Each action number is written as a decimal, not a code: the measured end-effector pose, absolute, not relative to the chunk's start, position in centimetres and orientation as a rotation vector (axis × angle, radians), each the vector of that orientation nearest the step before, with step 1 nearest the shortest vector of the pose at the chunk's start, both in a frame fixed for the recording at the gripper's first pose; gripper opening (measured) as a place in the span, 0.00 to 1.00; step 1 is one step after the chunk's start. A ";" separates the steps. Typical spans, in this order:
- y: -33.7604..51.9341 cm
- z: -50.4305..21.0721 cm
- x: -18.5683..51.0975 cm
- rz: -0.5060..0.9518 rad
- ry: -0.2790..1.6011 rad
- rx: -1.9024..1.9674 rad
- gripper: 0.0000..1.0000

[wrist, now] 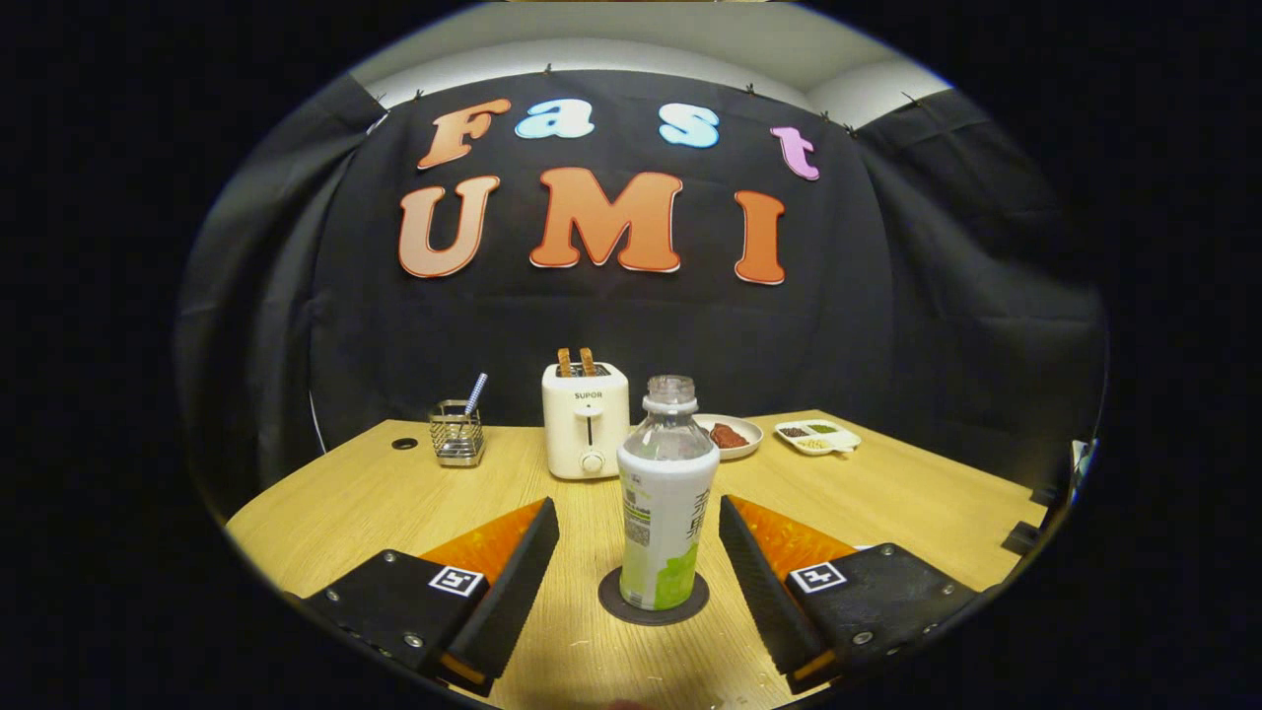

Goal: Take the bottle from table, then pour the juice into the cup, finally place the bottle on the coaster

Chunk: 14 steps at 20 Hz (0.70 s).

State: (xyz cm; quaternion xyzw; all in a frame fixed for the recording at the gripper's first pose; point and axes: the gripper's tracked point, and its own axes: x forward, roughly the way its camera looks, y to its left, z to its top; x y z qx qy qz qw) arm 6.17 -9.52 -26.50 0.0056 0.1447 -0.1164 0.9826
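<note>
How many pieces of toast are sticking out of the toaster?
2: the toast slices stand side by side in the slots of the white toaster, behind the bottle on its coaster. The open gripper flanks the bottle.

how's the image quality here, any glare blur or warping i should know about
Gripper view: strong fisheye warping bows the table edge and the wall. The bottle on its coaster between the open fingers is sharp, as is the toaster. Lighting is even and warm, with soft shadows and only mild sheen on the bottle's clear neck. No motion blur.
</note>
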 end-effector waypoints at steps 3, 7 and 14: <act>-6.8 -21.9 4.7 -0.186 0.234 0.007 0.97; -3.4 -15.7 2.6 -0.109 0.169 0.015 0.97; 2.0 -6.6 -0.9 0.028 0.076 -0.007 0.97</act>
